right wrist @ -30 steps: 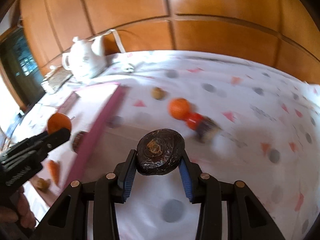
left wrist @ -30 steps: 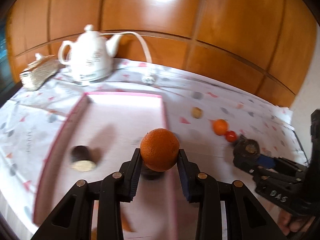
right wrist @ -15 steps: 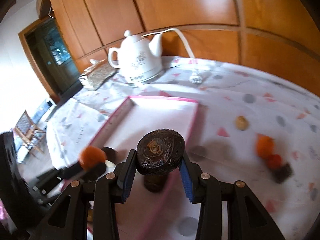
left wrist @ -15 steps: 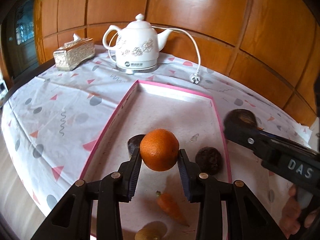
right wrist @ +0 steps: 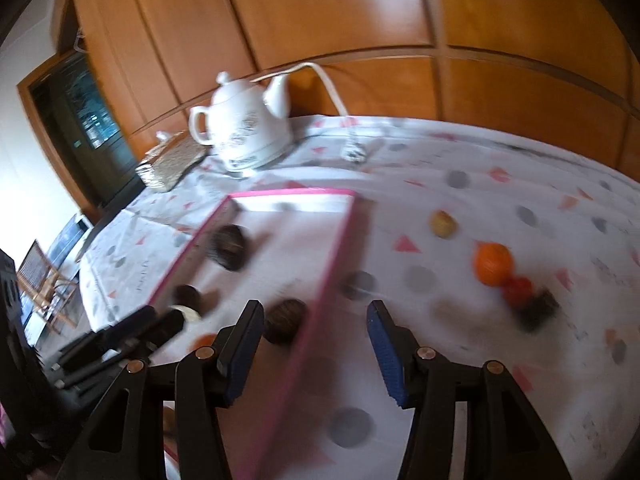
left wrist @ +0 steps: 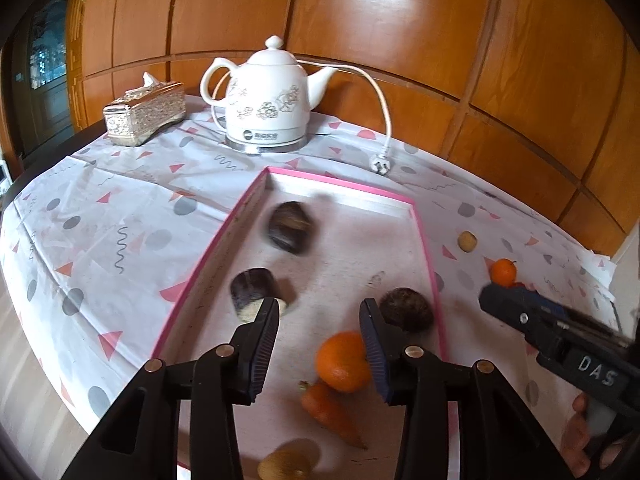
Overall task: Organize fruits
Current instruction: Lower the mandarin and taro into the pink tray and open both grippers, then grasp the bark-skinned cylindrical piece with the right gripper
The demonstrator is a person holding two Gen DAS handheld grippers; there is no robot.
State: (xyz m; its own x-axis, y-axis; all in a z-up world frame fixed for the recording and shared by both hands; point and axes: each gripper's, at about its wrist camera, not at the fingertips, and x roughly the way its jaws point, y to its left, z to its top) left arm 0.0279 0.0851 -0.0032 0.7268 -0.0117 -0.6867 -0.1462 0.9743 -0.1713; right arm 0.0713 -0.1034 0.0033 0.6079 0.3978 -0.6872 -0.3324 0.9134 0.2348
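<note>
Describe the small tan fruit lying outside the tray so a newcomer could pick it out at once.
Start at the pink-rimmed tray in front of the white kettle. Just past its right rim, alone on the patterned cloth, lies the small tan fruit. Its neighbours further right, a small orange touching a red fruit, are brighter.

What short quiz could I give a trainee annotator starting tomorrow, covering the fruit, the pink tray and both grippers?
1. True or false: the left gripper is clamped on the large round orange.
2. Which lies outside the pink-rimmed rectangular tray? A. tapered orange carrot B. small orange tangerine C. blurred dark brown fruit
3. Fill in: the right gripper holds ____.

Key
1. False: its jaws stand apart and the orange lies in the tray.
2. B, on the patterned white tablecloth.
3. Nothing; it is open.
</note>
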